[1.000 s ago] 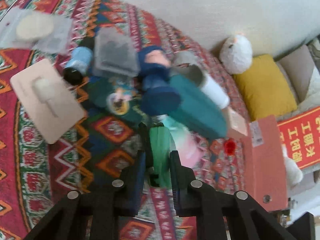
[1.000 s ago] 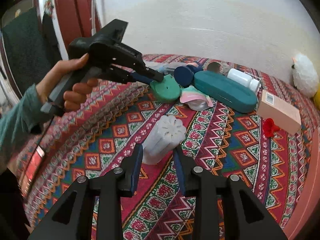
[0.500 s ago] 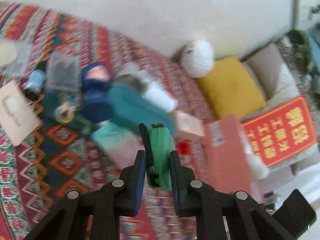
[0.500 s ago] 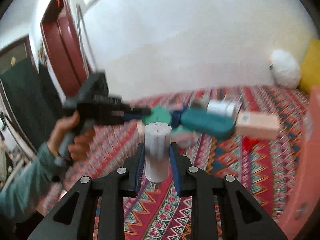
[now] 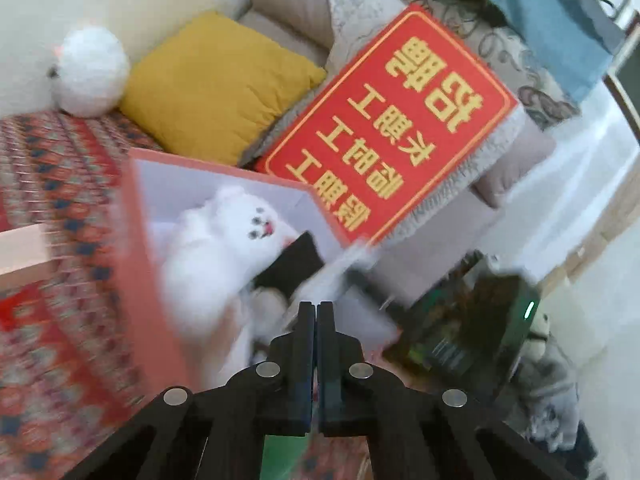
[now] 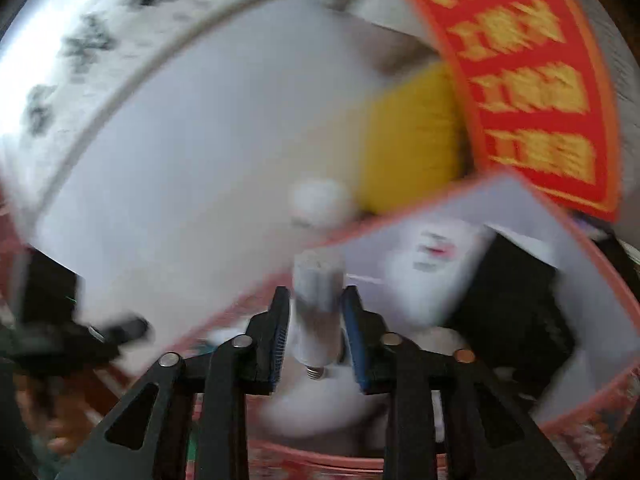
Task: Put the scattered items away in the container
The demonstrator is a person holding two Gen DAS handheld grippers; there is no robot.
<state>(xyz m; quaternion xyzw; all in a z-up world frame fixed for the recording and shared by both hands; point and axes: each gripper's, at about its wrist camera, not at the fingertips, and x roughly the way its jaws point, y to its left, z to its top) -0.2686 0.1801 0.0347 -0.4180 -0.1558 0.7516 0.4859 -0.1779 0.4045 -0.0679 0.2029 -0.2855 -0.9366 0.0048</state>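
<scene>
The pink box [image 5: 136, 240] with a white inside holds a white plush toy [image 5: 224, 248] and a black item [image 5: 292, 264]. My left gripper [image 5: 316, 312] hangs over the box's near end, jaws pressed together with nothing between the tips. A blurred green patch [image 5: 280, 456] shows below the fingers; I cannot tell whether it is held. My right gripper [image 6: 314, 300] is shut on a white ribbed bulb-like cylinder [image 6: 318, 292], upright, just before the box rim [image 6: 592, 256]. The plush toy [image 6: 432, 264] lies beyond it.
A patterned rug [image 5: 48, 168] spreads to the left with a pink carton [image 5: 20, 252] on it. Behind the box are a yellow cushion [image 5: 216, 84], a white fluffy ball [image 5: 90, 72] and a red sign [image 5: 392, 124]. A dark device [image 5: 472, 328] sits to the right.
Both grippers swung from the pile on the rug to the pink box. The left jaws, earlier around the green item, now meet. The right still grips the white cylinder.
</scene>
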